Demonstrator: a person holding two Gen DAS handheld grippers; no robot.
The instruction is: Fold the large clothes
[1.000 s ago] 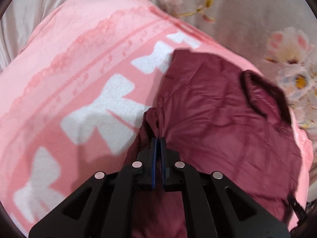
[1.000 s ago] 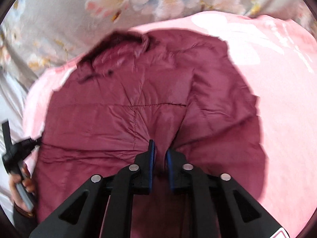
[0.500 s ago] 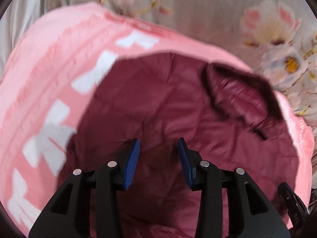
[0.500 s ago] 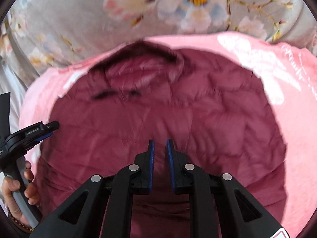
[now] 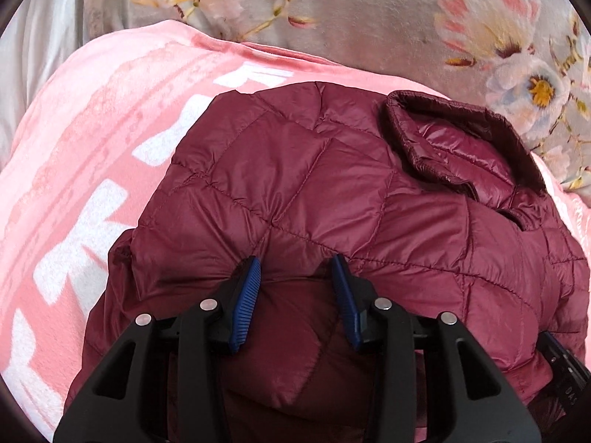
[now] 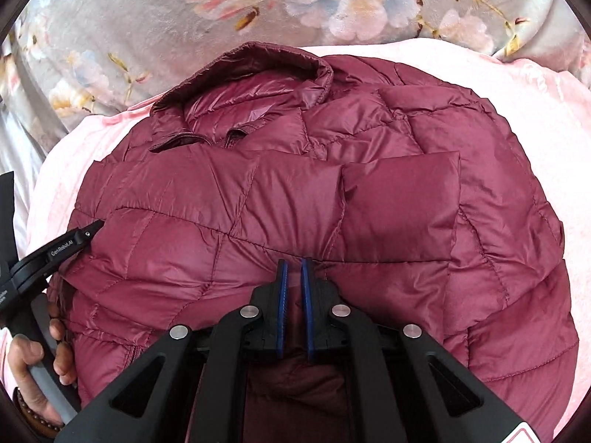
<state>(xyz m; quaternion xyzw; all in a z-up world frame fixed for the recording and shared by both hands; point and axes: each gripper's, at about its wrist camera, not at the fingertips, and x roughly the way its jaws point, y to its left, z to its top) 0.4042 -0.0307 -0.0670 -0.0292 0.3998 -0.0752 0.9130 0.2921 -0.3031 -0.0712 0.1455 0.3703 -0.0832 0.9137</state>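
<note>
A quilted maroon jacket [image 6: 332, 199] lies spread on a pink blanket [image 5: 92, 140] over a flowered bedcover [image 6: 147, 18], the left gripper [image 5: 295, 265] standing apart above it, grasping nothing, while the right gripper [image 6: 292, 264] is pinched together on a fold of it.

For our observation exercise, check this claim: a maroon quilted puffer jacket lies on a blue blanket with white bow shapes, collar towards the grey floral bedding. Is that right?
One detail is wrong. The blanket under the maroon quilted puffer jacket is pink, not blue; the left wrist view shows its white bow shapes. The collar does lie towards the grey floral bedding.
</note>
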